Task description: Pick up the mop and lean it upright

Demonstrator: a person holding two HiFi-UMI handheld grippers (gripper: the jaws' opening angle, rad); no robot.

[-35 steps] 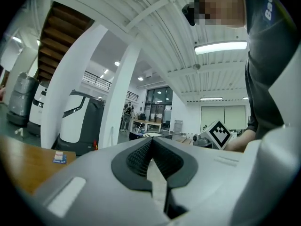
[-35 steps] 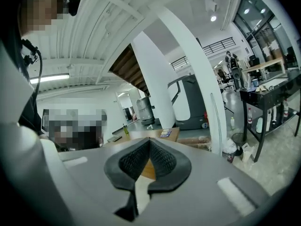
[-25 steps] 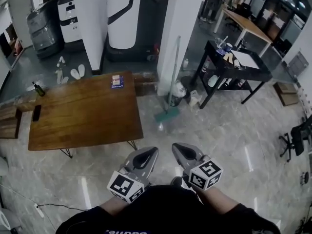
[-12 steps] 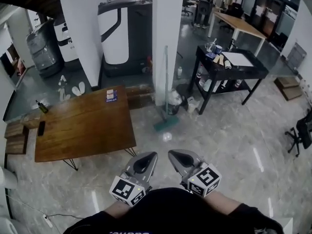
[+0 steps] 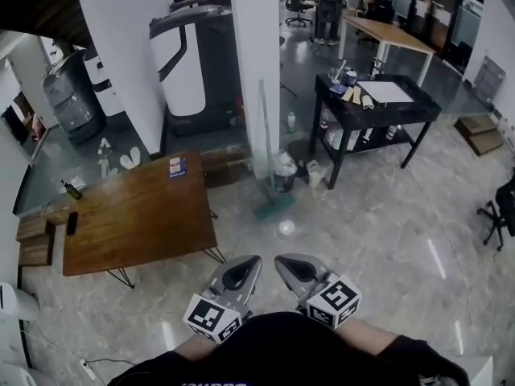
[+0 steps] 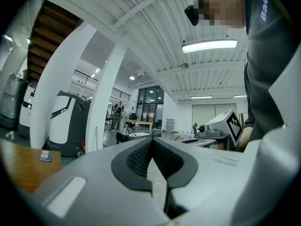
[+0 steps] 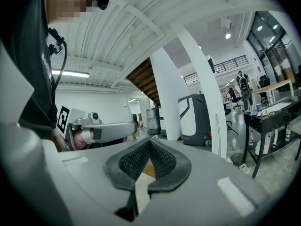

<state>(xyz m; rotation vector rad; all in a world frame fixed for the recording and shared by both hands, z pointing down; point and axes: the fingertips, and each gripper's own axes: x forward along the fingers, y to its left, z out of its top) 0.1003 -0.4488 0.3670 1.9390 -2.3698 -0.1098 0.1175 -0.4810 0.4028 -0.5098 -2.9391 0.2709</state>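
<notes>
**Q:** What state are your two tools in?

**A:** My left gripper (image 5: 253, 259) has its jaws together, ribbed pads meeting at the tips, with nothing between them. My right gripper (image 5: 278, 259) is the same: pads closed on each other, empty. I hold both close to my body, side by side and pointing roughly level.

**Q:** And the mop, taken from the tools?

**A:** The mop (image 5: 267, 155) is well ahead of both grippers and apart from them. It stands nearly upright with its handle against the white pillar (image 5: 256, 71). Its teal mop head (image 5: 274, 207) rests on the floor (image 5: 362, 223) at the pillar's foot. The wooden table (image 5: 137, 215) lies ahead of my left gripper and off to its left.

**Q:** Which step is in hand?

**A:** I judge the leaning done, since the mop stands unaided and neither tool touches it.

**Q:** What does the next move call for?

**A:** Probably only a check that the handle stays put. If it slips, I must step forward, open one pair of jaws and close them on the handle.
</notes>
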